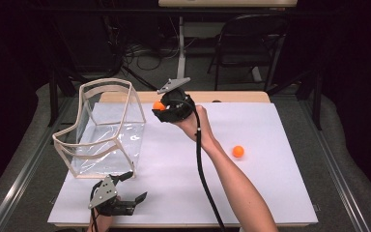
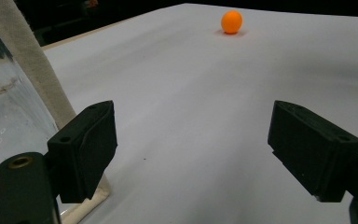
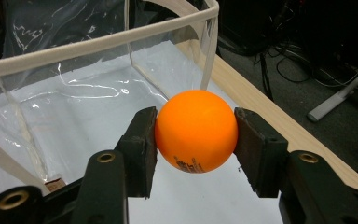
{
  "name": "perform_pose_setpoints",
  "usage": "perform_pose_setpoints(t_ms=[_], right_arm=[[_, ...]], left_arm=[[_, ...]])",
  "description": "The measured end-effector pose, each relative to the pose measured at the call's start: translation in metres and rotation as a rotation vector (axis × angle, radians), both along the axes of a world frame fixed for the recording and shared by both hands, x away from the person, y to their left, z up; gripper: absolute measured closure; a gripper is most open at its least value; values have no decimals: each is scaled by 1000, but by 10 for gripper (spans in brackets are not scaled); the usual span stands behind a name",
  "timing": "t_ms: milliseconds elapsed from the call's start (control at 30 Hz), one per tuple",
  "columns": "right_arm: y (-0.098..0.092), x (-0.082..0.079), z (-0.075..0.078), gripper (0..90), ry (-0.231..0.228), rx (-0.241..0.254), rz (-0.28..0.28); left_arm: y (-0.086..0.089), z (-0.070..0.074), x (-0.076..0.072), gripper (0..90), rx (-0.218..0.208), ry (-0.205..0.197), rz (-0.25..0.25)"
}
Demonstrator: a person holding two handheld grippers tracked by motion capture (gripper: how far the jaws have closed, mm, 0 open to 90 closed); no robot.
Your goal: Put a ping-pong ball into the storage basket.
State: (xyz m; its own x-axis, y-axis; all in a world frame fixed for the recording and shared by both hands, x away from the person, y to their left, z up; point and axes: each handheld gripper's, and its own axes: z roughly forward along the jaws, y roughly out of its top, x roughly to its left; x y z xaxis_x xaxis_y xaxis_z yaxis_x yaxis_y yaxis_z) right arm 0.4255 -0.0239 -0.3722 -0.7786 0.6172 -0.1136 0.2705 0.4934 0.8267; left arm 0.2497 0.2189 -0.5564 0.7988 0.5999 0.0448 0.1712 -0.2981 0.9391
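My right gripper (image 1: 161,107) is shut on an orange ball (image 3: 196,131), which is pinched between both black pads. It is raised over the table just right of the clear bag's (image 1: 107,130) upper right rim (image 3: 98,43). The clear bag has cream-coloured edging and stands open at the left of the white sheet (image 1: 251,183). A second orange ball (image 1: 238,151) lies on the sheet at the right, also seen far off as the ball (image 2: 231,22) in the left gripper view. My left gripper (image 1: 135,186) rests near the front edge, jaws wide open with nothing between them, beside the bag's lower corner (image 2: 32,70).
A wooden table edge (image 1: 232,96) runs behind the white sheet. A dark folding chair (image 1: 251,43) and floor cables (image 1: 140,53) lie beyond the table. A black cable (image 1: 204,174) trails along the person's right forearm.
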Motion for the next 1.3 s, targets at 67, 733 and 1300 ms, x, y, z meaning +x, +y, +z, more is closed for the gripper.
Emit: perform_pose_setpoints(t_ms=[67, 733, 1300], right_arm=[[2, 1, 2, 511, 0, -1, -1], [35, 7, 19, 511, -11, 7, 43], [56, 7, 33, 511, -18, -2, 79]], left_arm=[[0, 0, 0, 157, -4, -1, -2], [2, 1, 0, 157, -6, -2, 10], [-1, 1, -1, 157, -6, -4, -5]])
